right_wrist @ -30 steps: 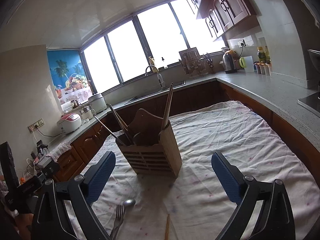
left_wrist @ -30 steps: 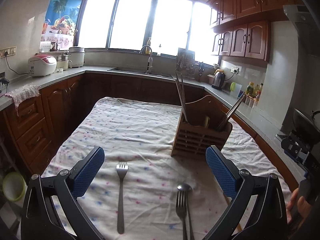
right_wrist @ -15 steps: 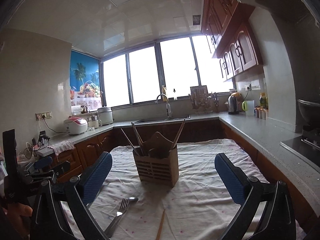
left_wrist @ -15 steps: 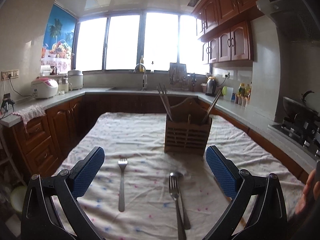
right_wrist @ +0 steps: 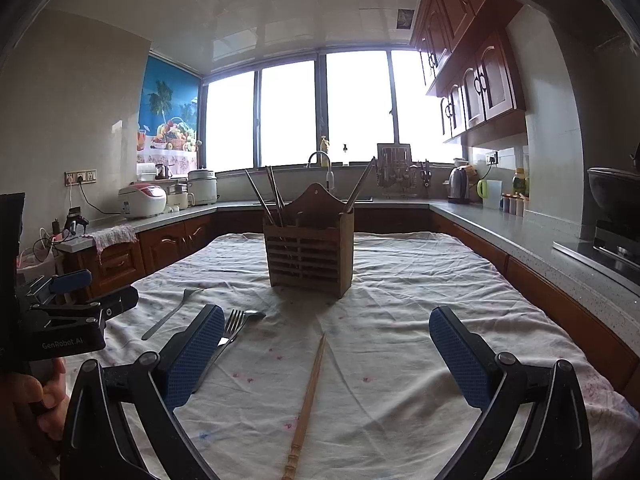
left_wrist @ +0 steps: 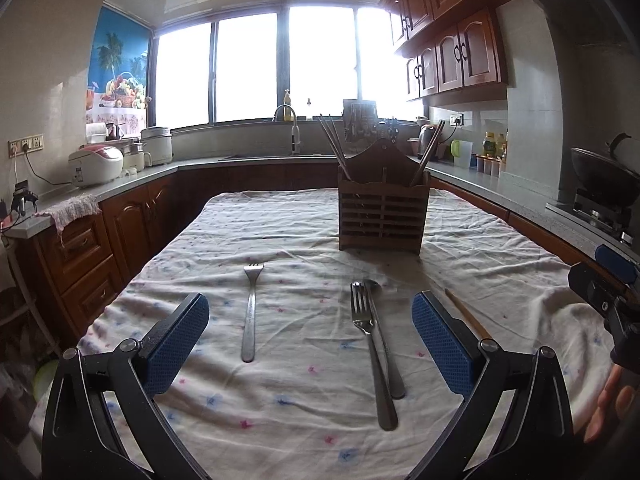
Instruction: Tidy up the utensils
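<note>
The table [left_wrist: 500, 248], covered with a dotted cloth, carries everything: the wooden holder [left_wrist: 382, 216] stands upright toward its far middle with chopsticks already leaning in its left and right compartments, well apart from the loose pieces near the front edge. Both tools hang above the cloth holding nothing, the left gripper [left_wrist: 310, 334] and the right gripper [right_wrist: 326, 350] each spread wide. Judging from the layout, the next pick is best matched by side: the lone fork [left_wrist: 251, 312] lies between the left fingers, while the single chopstick [right_wrist: 308, 404] lies straight between the right ones. The second fork [left_wrist: 370, 354] overlaps a spoon [left_wrist: 384, 340], so it should be separated before gripping, mid-handle.
</note>
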Action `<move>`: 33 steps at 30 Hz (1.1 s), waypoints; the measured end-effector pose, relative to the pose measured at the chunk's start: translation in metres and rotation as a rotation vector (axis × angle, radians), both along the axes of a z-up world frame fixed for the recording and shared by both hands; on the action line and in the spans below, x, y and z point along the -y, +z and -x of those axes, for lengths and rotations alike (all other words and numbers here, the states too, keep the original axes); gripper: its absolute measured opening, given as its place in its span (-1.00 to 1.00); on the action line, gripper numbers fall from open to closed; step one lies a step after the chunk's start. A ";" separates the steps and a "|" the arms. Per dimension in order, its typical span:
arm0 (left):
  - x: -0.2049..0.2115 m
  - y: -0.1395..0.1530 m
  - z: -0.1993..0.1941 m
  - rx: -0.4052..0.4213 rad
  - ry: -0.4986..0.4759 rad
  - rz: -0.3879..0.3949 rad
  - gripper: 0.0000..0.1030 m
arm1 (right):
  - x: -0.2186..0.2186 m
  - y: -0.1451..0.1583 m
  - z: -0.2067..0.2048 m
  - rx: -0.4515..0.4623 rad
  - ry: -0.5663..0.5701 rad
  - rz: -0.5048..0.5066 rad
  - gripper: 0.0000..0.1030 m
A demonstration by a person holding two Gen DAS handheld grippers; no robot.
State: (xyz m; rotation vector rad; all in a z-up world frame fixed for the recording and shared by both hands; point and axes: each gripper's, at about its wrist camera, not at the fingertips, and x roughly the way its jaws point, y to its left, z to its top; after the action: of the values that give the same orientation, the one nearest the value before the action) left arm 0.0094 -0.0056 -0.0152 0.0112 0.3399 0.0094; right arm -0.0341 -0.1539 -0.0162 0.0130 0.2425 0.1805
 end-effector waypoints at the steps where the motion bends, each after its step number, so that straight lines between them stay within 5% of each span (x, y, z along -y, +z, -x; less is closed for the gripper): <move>1: 0.000 0.000 0.001 0.003 0.005 0.000 1.00 | 0.001 0.000 0.000 -0.004 -0.003 -0.002 1.00; 17: -0.003 -0.004 0.005 -0.008 0.003 0.012 1.00 | 0.014 -0.020 -0.011 -0.110 -0.023 -0.082 1.00; 33: -0.004 -0.005 0.004 -0.027 0.011 0.016 1.00 | 0.011 -0.019 -0.011 -0.109 -0.017 -0.084 1.00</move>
State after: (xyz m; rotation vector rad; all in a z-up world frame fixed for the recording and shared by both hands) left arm 0.0050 -0.0014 -0.0200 -0.0064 0.3675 0.0176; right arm -0.0235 -0.1653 -0.0351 0.1089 0.3430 0.1728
